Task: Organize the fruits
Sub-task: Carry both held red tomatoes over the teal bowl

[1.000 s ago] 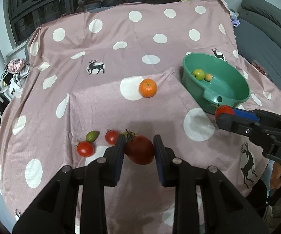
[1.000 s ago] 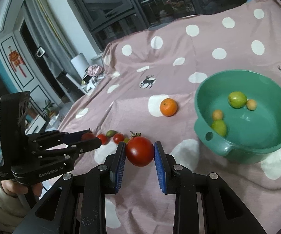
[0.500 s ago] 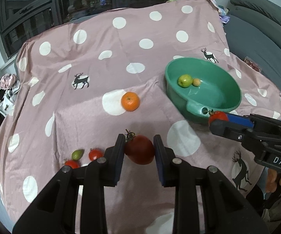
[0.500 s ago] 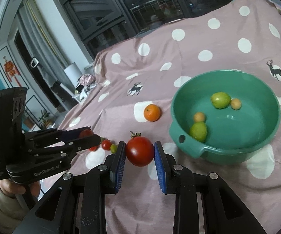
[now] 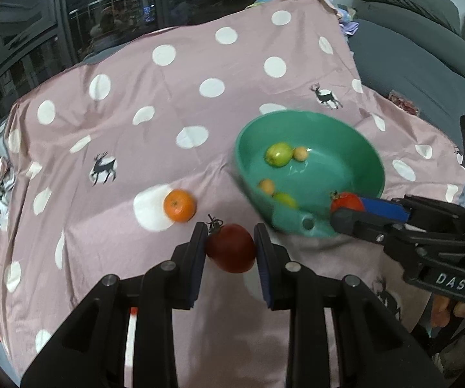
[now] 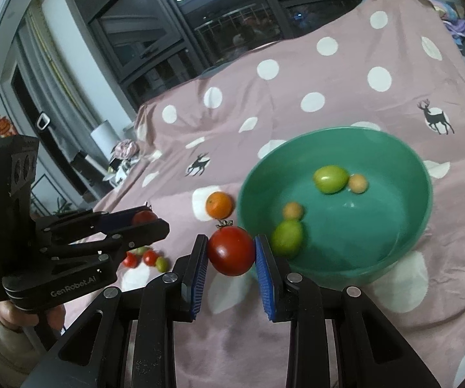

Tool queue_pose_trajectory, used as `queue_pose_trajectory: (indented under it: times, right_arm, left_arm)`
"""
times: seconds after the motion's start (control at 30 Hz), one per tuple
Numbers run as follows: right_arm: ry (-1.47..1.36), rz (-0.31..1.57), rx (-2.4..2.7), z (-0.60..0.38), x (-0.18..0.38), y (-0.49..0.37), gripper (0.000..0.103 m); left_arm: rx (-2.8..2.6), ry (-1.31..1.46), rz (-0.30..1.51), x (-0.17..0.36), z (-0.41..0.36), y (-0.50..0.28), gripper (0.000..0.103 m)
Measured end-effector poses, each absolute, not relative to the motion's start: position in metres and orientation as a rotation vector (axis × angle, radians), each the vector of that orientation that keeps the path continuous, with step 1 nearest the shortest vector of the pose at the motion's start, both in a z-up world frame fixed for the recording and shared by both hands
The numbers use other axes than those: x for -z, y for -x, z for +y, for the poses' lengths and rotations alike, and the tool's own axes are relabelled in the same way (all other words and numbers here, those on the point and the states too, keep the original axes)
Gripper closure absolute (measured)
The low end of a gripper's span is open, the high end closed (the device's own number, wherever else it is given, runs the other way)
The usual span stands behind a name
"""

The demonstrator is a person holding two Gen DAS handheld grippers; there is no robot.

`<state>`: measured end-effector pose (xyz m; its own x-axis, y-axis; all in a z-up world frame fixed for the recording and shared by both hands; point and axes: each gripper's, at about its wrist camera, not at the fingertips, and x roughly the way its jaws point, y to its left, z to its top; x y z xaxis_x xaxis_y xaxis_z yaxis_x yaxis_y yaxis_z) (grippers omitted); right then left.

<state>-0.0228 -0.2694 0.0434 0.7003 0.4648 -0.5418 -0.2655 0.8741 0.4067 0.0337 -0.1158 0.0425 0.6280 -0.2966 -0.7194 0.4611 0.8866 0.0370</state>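
Note:
My left gripper [image 5: 230, 252] is shut on a dark red tomato [image 5: 231, 248], held above the dotted pink cloth [image 5: 109, 148] just left of the green bowl [image 5: 310, 226]. My right gripper [image 6: 231, 252] is shut on a brighter red tomato [image 6: 231, 250] at the bowl's [image 6: 403, 245] near-left rim. The bowl holds two green fruits [image 6: 330, 178] and two small yellow-orange ones [image 6: 357, 183]. An orange [image 5: 180, 205] lies on the cloth left of the bowl. In the left wrist view the right gripper [image 5: 348, 208] shows at the bowl's near rim with its tomato.
Several small red and green tomatoes [image 6: 145, 257] lie on the cloth below the left gripper [image 6: 148, 221] in the right wrist view. A grey sofa [image 5: 426, 48] stands right of the table. Dark windows [image 6: 200, 32] and clutter line the far side.
Both grippers have carried their tomatoes toward the bowl, which now looks larger and nearer. The small tomatoes have slipped out of the left wrist view.

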Motion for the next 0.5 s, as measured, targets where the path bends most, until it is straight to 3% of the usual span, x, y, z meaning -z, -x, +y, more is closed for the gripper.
queue_pose_trajectory:
  times: [0.5]
  right_arm:
    - [-0.335,0.706,-0.279,-0.313,-0.027,0.007,0.072]
  left_arm:
    - [0.567,-0.199,0.803,-0.027,-0.168,-0.070,0.074]
